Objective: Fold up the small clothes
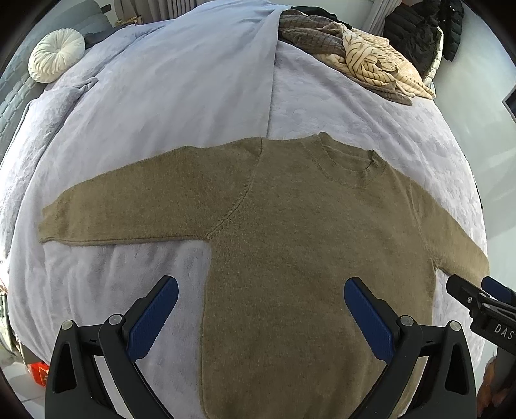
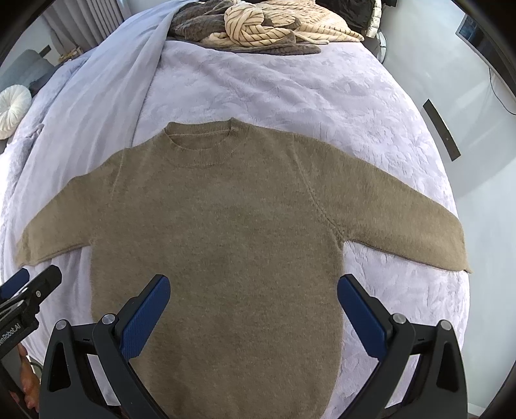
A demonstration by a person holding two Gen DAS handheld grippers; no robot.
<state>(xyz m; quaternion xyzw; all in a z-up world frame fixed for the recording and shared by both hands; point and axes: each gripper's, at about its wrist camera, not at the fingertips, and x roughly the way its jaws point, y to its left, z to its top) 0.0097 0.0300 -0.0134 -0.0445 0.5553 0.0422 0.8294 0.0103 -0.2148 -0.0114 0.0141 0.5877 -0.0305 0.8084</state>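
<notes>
An olive-brown knit sweater (image 1: pixel 290 232) lies flat and face up on the bed, collar away from me, both sleeves spread out sideways; it also shows in the right wrist view (image 2: pixel 219 225). My left gripper (image 1: pixel 261 290) is open and empty, hovering over the sweater's lower left side, its left pad over bare blanket. My right gripper (image 2: pixel 253 288) is open and empty above the sweater's lower body. Each gripper shows at the edge of the other's view: the right gripper (image 1: pixel 480 290) and the left gripper (image 2: pixel 32 280).
The bed is covered by a pale lavender blanket (image 1: pixel 161 106). A heap of brown and cream striped clothes (image 1: pixel 354 54) lies at the far end, also in the right wrist view (image 2: pixel 258 25). A round white cushion (image 1: pixel 56 54) lies far left. A dark jacket (image 1: pixel 422 29) hangs beyond.
</notes>
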